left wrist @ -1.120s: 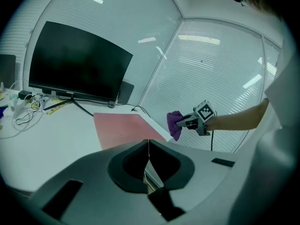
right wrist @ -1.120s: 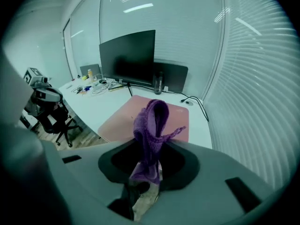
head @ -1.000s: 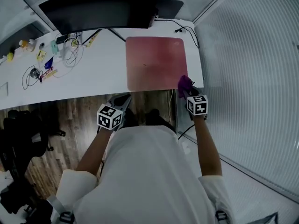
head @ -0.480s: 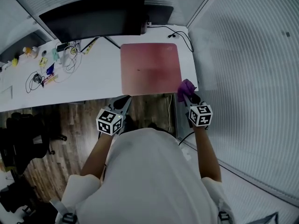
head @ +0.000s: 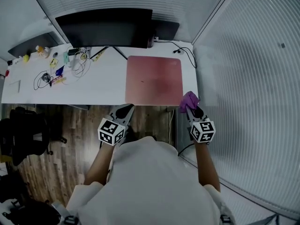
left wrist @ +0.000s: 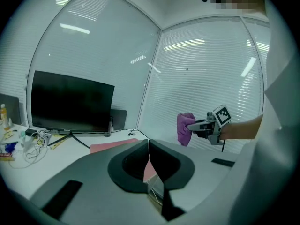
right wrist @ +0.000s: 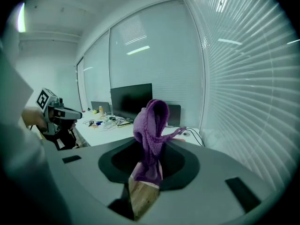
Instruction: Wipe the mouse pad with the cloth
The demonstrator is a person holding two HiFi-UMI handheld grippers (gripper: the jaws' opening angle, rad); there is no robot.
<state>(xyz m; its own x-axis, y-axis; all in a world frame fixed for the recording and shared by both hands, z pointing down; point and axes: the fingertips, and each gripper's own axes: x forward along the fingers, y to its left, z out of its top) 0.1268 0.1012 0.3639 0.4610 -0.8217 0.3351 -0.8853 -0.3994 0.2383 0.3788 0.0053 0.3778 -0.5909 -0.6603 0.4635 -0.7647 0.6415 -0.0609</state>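
Nearest the body: left gripper [head: 123,109] clenched, nothing gripped | right gripper [head: 190,106] clamped on cloth [head: 189,99], held by near right corner of mouse pad [head: 153,78] | pad flat on desk [head: 93,86] | step judged: approach; cloth to be lowered onto pad.

The person wears a white short-sleeved shirt [head: 150,182] at six o'clock. The left hand-held gripper [head: 124,108] (eight o'clock) and the right hand-held gripper [head: 191,108] (four o'clock) are dark grey, each bearing a black-and-white marker cube [head: 111,131].
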